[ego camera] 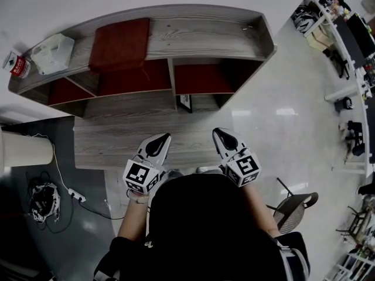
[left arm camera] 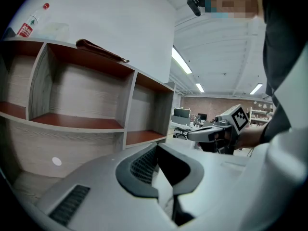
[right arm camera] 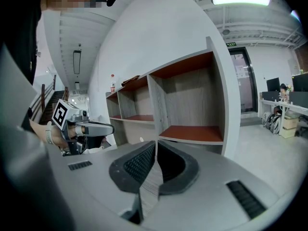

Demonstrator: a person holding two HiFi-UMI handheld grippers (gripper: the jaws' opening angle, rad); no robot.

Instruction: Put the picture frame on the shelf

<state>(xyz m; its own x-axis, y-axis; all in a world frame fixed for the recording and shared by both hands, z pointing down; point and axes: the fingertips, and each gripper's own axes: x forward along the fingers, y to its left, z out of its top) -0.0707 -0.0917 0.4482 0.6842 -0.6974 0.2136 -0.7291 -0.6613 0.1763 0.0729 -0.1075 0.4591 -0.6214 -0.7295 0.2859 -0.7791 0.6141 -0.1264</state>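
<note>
- The left hand-held gripper (ego camera: pixel 166 137) and right hand-held gripper (ego camera: pixel 216 132) hang side by side over the worktop (ego camera: pixel 105 142), jaws closed, nothing between them.
- The picture frame (ego camera: pixel 186 102) stands at the worktop's back, beneath the shelf (ego camera: pixel 199 34) compartments.

White hand-held tongs, a person in dark clothes.
The left tongs (ego camera: pixel 164 138) and right tongs (ego camera: pixel 217 132) have pale grey shells and black ribbed pads, each with a white cube (ego camera: pixel 142 176) bearing black square markers; the short sleeves (ego camera: pixel 126 253) are dark.
</note>
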